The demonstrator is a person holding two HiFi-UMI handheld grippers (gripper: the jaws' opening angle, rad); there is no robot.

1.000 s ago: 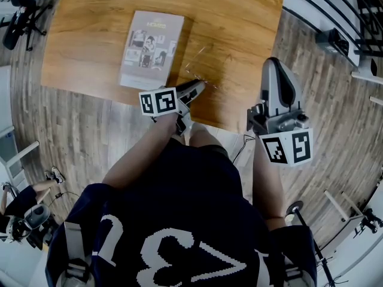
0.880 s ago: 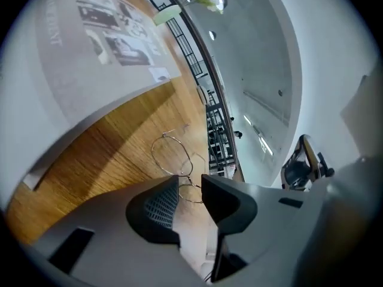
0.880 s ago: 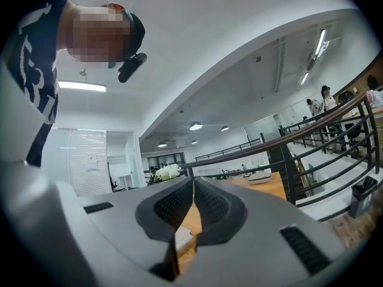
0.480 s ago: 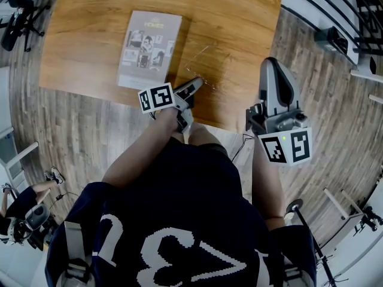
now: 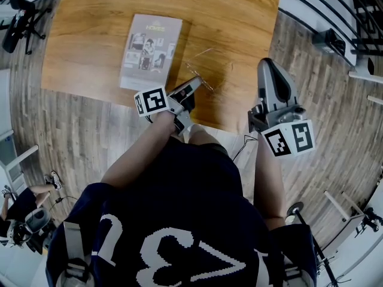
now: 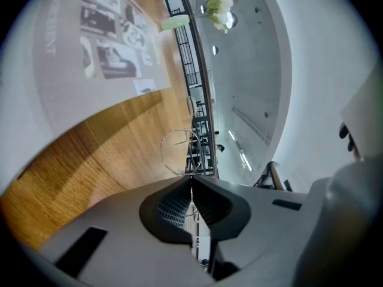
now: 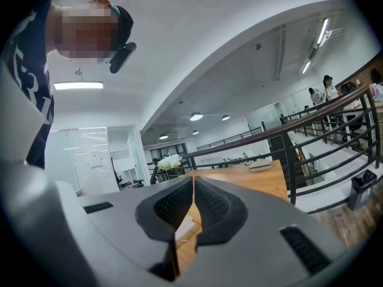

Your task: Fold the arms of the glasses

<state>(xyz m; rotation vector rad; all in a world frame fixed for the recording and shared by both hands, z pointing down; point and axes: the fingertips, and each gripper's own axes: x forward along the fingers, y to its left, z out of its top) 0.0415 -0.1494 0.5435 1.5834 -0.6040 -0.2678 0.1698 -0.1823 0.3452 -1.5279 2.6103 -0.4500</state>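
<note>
**Left claw pinches the glasses at the table's near edge**

Since a second ago the left gripper has slid a little forward over the wooden table, its marker cube tilting. The right gripper has also crept slightly toward the table.

At the left gripper, the jaws are clenched on a thin wire part of the glasses. Its own view shows the wire pinched at the jaw tips, with one round lens rim standing just beyond them. The glasses sit near the table's front edge, just right of a booklet that lies flat on the wood.

Held well apart from them, the right gripper is by the table's right edge. Its jaws are drawn together to a narrow slit, with nothing between them.
</note>
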